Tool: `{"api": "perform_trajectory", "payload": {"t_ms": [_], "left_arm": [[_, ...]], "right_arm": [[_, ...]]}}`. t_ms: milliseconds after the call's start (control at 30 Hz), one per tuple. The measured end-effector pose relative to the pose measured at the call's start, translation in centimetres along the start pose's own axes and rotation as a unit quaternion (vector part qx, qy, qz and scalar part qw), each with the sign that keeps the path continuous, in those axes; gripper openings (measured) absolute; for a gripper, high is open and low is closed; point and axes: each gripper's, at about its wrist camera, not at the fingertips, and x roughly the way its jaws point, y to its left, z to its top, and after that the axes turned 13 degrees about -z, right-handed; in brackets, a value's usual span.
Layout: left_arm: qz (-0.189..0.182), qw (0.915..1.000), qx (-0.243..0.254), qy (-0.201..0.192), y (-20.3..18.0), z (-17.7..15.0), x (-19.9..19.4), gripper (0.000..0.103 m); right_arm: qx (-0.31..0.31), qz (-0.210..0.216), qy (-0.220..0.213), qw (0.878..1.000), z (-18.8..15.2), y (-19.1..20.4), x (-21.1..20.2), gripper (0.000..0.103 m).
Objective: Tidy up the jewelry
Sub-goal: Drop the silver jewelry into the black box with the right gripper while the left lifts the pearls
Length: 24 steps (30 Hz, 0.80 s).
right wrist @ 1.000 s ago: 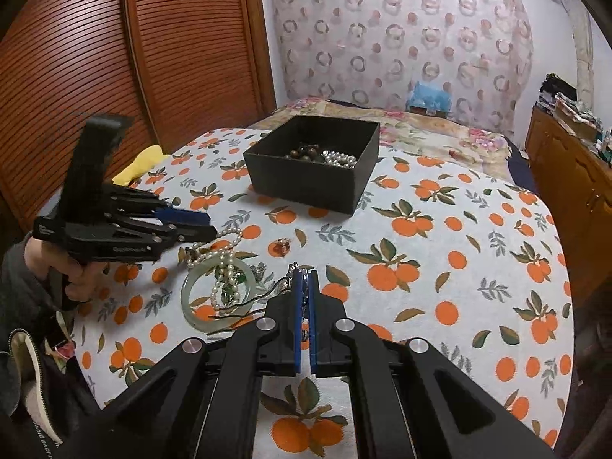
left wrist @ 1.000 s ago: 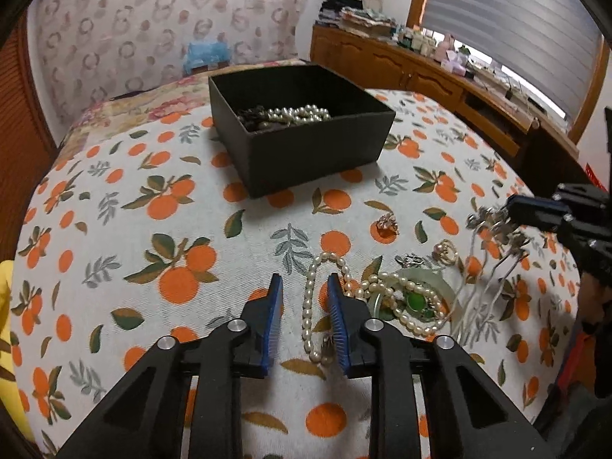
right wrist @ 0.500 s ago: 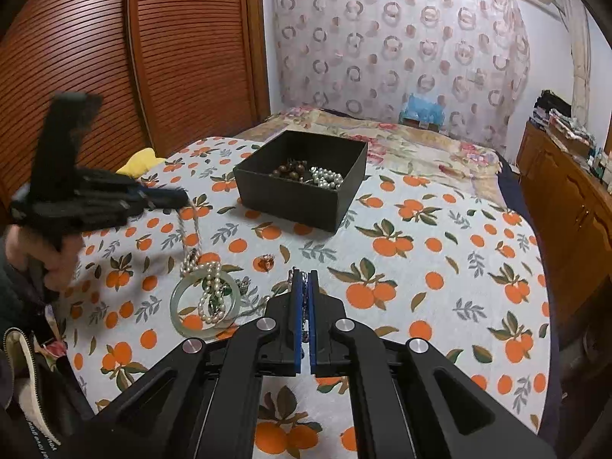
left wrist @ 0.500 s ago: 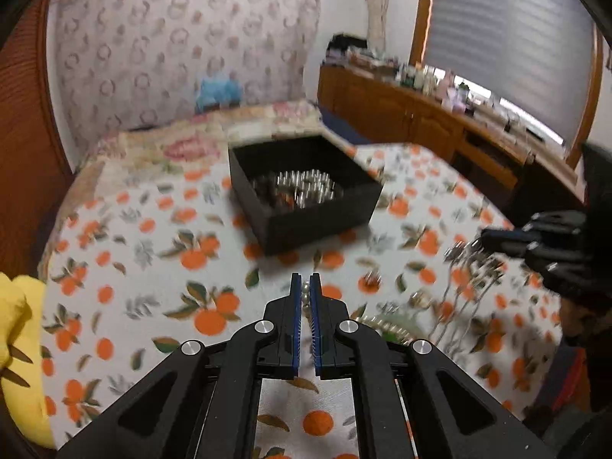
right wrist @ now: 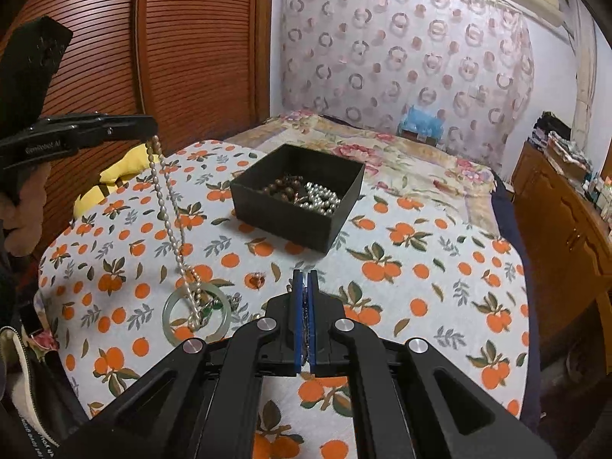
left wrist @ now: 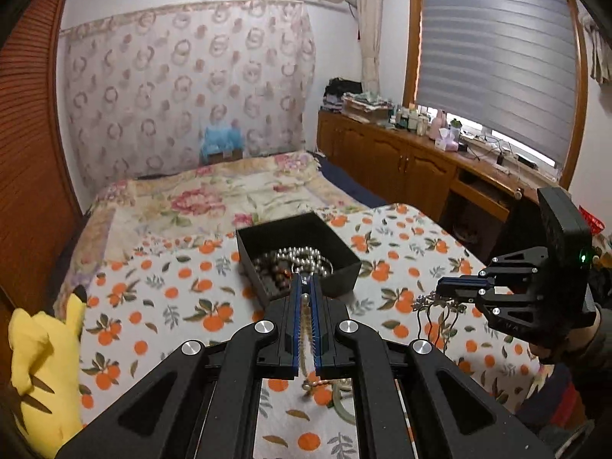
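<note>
1. Left gripper (left wrist: pixel 305 287) is clamped on the pearl necklace (right wrist: pixel 168 222), whose tail trails through the jade bangle (right wrist: pixel 196 316), near-left of the black box (right wrist: pixel 298 195).
2. Right gripper (right wrist: pixel 305 279) is clamped on metal hairpins (left wrist: pixel 436 317).
3. Lift until the tail clears the bangle, then carry to the box.

The right hand-held gripper (right wrist: pixel 305 279) is clamped on a dark metal hair ornament (right wrist: pixel 305 329) above the orange-print bedspread (right wrist: pixel 420 252). At the left, the left hand-held gripper (right wrist: pixel 151 130) pinches a pearl necklace (right wrist: pixel 168 222), which hangs down to a pale green bangle (right wrist: pixel 168 315) lying on the bedspread. Beyond sits a black box (right wrist: pixel 290 218) holding brown beads and pearls.
</note>
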Motion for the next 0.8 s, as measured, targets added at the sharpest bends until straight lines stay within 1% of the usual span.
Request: {"api": "perform_trajectory", "payload": {"t_ms": [367, 600, 800], "left_arm": [[0.014, 0.9991, 0.023, -0.033, -0.9, 3.5, -1.3, 0.004], [0.021, 0.9981, 0.034, -0.046, -1.2, 6.0, -1.4, 0.004], [0.032, 0.9969, 0.044, -0.058, -1.4, 8.3, -1.4, 0.004]], "right_arm": [[-0.012, -0.014, -0.023, 1.0, 3.3, -0.7, -0.1, 0.003], [-0.017, -0.025, -0.031, 0.999, 6.4, -1.0, 1.4, 0.003], [-0.005, -0.027, -0.04, 0.999, 9.4, -1.7, 3.1, 0.003]]}}
